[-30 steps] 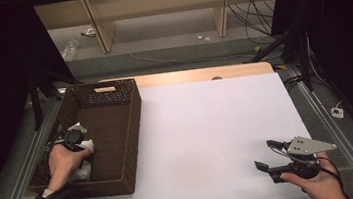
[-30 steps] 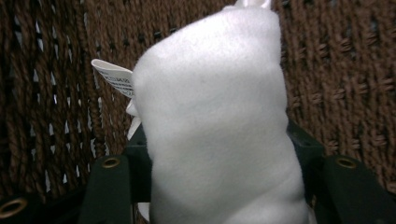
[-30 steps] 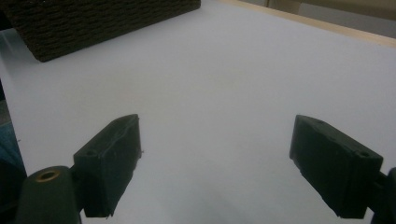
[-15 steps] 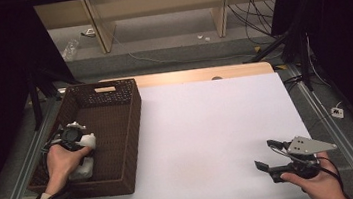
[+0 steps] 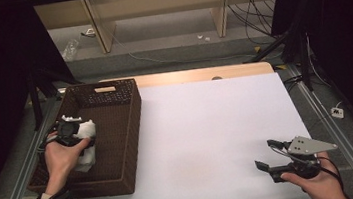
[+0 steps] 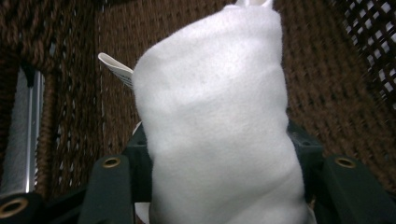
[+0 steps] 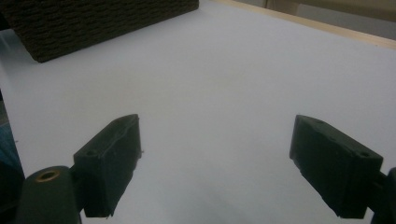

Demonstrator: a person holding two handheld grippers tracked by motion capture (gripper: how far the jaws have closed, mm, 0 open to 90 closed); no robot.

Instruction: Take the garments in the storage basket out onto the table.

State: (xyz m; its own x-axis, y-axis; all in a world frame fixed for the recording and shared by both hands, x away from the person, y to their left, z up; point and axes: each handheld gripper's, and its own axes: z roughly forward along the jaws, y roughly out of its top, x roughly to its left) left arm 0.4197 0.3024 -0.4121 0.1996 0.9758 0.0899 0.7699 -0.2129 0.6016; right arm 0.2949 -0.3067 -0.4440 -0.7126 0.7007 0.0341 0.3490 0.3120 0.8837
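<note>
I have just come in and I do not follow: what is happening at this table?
A person holds a claw in each hand. The left claw is clamped on a rolled white cloth inside the brown woven basket at the table's left side. The right claw is open, holding nothing, above the bare white table top.

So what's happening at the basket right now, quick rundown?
Left gripper shut on white cloth, over the wicker basket. Right gripper open, nothing between jaws, above the white table. Nothing in the way.
</note>
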